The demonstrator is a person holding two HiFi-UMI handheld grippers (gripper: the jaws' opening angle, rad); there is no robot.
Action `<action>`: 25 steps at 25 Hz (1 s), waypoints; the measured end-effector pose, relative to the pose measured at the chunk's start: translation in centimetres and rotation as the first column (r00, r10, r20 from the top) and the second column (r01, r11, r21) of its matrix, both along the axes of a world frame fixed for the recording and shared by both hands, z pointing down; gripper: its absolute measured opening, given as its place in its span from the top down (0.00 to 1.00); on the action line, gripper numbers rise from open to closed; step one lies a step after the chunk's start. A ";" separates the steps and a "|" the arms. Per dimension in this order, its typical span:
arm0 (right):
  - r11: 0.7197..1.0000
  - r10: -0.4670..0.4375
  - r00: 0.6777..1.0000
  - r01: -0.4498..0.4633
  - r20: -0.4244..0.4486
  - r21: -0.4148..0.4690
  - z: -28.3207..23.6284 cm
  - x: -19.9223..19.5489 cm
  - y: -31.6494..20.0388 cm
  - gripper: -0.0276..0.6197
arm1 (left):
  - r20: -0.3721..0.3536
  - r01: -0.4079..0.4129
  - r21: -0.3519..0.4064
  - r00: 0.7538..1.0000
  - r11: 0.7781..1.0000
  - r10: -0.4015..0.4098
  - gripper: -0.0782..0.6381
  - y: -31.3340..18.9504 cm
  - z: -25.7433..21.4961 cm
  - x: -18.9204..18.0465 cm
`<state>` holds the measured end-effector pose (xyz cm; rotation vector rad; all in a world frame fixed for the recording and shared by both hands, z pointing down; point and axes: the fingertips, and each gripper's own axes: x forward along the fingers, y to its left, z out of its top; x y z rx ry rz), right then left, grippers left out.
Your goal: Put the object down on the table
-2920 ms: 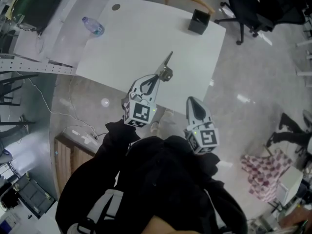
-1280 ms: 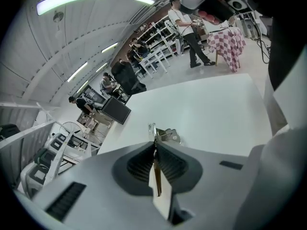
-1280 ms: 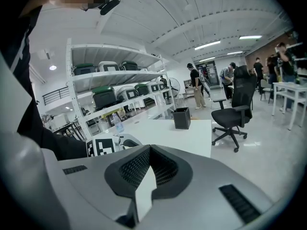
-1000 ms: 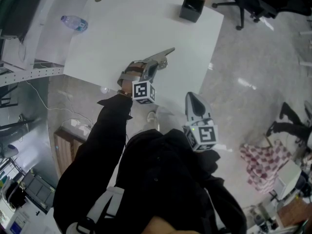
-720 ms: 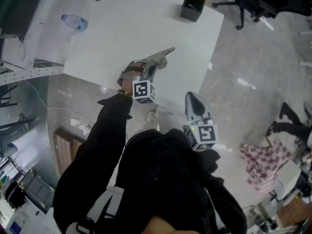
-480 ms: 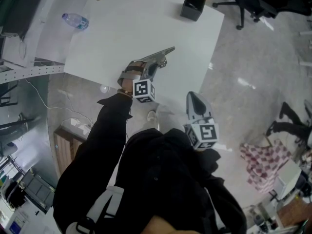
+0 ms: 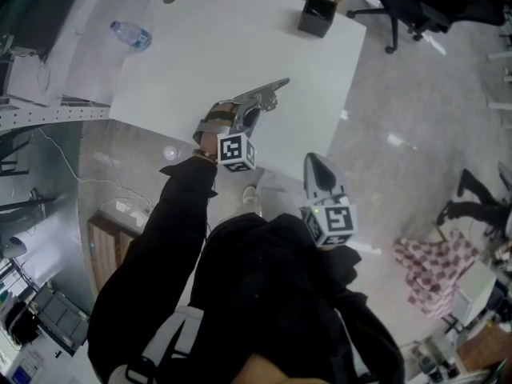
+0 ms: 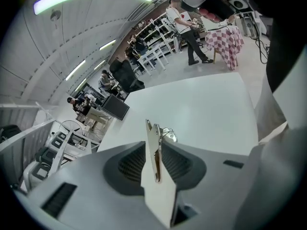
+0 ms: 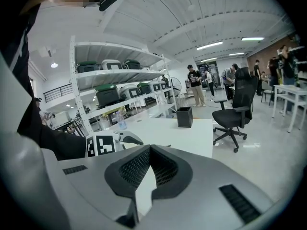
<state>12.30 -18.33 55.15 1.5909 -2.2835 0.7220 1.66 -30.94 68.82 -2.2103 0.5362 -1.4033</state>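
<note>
A flat silver metal tool (image 7: 272,89) sticks out forward from my left gripper (image 7: 250,109), which is shut on it above the near part of the white table (image 7: 200,54). In the left gripper view the metal tool (image 8: 153,143) stands on edge between the jaws, its clasp-like tip over the table (image 8: 206,109). Whether it touches the tabletop I cannot tell. My right gripper (image 7: 318,169) hangs off the table's near edge, close to my body; in its own view the right gripper (image 9: 149,152) is shut with nothing in it.
A black box (image 7: 318,14) stands at the table's far right edge and a water bottle (image 7: 132,34) lies at the far left. A black office chair (image 7: 408,6) stands beyond the table. A checked cloth (image 7: 436,282) lies on the floor at right.
Since 2.9 s ago my left gripper has reached further over the table and rolled sideways with the tool. Over the last second it has barely moved. The right gripper has stayed put.
</note>
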 end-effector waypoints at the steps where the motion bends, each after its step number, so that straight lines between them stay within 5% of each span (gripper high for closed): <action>1: 1.000 -0.002 1.000 0.002 -0.003 0.003 -0.1 -0.1 0.1 0.95 | -0.008 0.006 0.007 1.000 1.000 -0.005 0.77 0.1 -0.3 -0.1; 9: 0.999 -0.003 1.000 0.005 -0.029 0.052 -2.0 -1.1 1.2 0.95 | -0.125 0.094 0.042 0.988 0.995 -0.088 0.78 0.7 -4.8 -1.1; 14: 0.997 0.015 0.998 -0.010 -0.064 0.081 -2.8 -1.1 2.0 0.95 | -0.240 0.151 0.032 0.961 0.988 -0.139 0.78 1.9 -7.9 -1.5; 25: 0.985 0.027 0.998 -0.017 -0.058 0.173 -6.4 -3.7 4.3 0.95 | -0.501 0.237 -0.142 0.820 0.961 -0.276 0.89 6.0 -13.3 -3.1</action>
